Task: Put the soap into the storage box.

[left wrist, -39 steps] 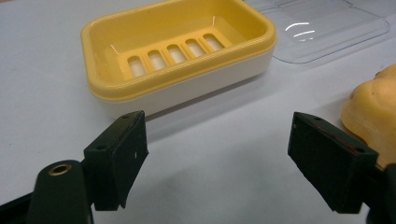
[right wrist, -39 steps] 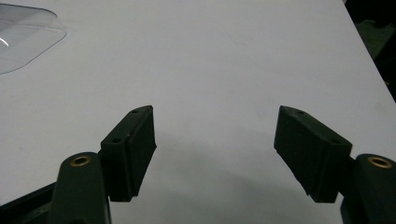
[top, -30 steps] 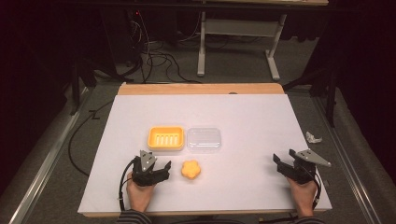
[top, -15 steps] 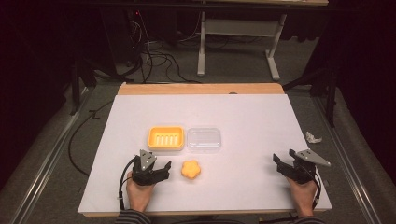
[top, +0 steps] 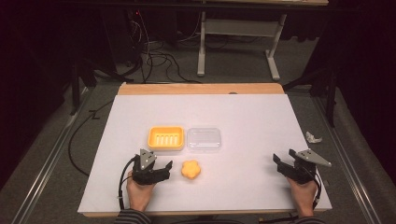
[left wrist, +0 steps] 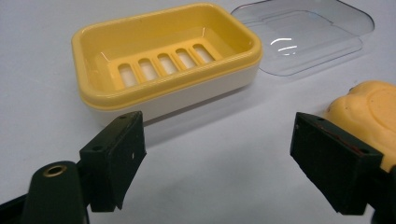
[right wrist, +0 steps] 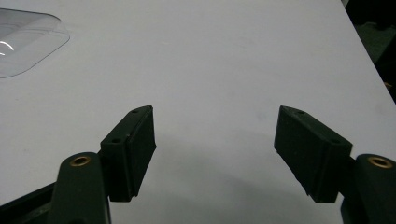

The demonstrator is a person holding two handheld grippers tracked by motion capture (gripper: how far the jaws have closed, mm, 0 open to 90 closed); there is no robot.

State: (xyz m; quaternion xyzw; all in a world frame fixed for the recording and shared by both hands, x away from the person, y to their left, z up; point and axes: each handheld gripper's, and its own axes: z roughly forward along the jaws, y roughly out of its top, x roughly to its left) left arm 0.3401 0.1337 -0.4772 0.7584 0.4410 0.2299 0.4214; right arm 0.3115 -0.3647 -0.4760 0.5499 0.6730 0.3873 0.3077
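soap point(top: 190, 169), orange and flower-shaped, lies on the white bench point(top: 243, 116) near the front edge, just right of the left gripper point(top: 163, 169). that gripper rests low over the bench in the person's left hand point(top: 139, 191), its jaws spread wide with nothing between them. in the left gripper view the soap point(left wrist: 369, 116) sits close behind the right-hand jaw; whether they touch cannot be told.

farther back from the gripper stands the yellow soap dish point(top: 166, 138), open, with a row of slots in its floor; the left gripper view shows it point(left wrist: 163, 60) straight ahead of the jaws and apart from them. touching or just beside the dish's right side lies the clear lid point(top: 204, 139), flat on the bench, also seen at the top of the left gripper view point(left wrist: 303, 32).

well apart, near the bench's front right corner, the right gripper point(top: 280, 163) is held in the right hand point(top: 302, 193). its jaws are spread wide over bare bench, holding nothing, and a corner of the clear lid point(right wrist: 23, 42) shows far off at the upper left of the right gripper view.
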